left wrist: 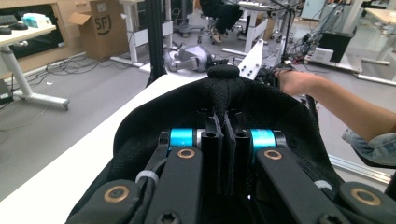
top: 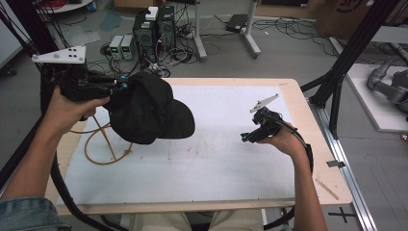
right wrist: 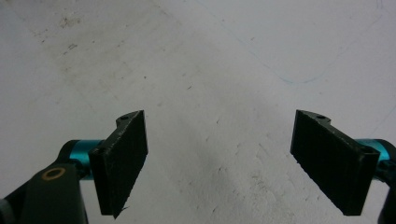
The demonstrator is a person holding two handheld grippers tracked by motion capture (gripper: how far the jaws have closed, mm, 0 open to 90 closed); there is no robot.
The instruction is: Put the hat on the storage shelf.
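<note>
A black baseball cap (top: 146, 111) hangs above the left part of the white table mat (top: 221, 163), its brim pointing right and down. My left gripper (top: 122, 86) is shut on the cap's back edge, and in the left gripper view the black fabric (left wrist: 224, 100) is pinched between the closed jaws. My right gripper (top: 245, 137) is held low over the mat at the right, open, with nothing between its pads (right wrist: 122, 158); bare white mat shows between them.
A tan wire stand (top: 103, 144) with a ring base sits on the mat under and left of the cap. Beyond the table's far edge lie computers and cables (top: 154, 33). A black frame post (top: 346, 57) rises at the right.
</note>
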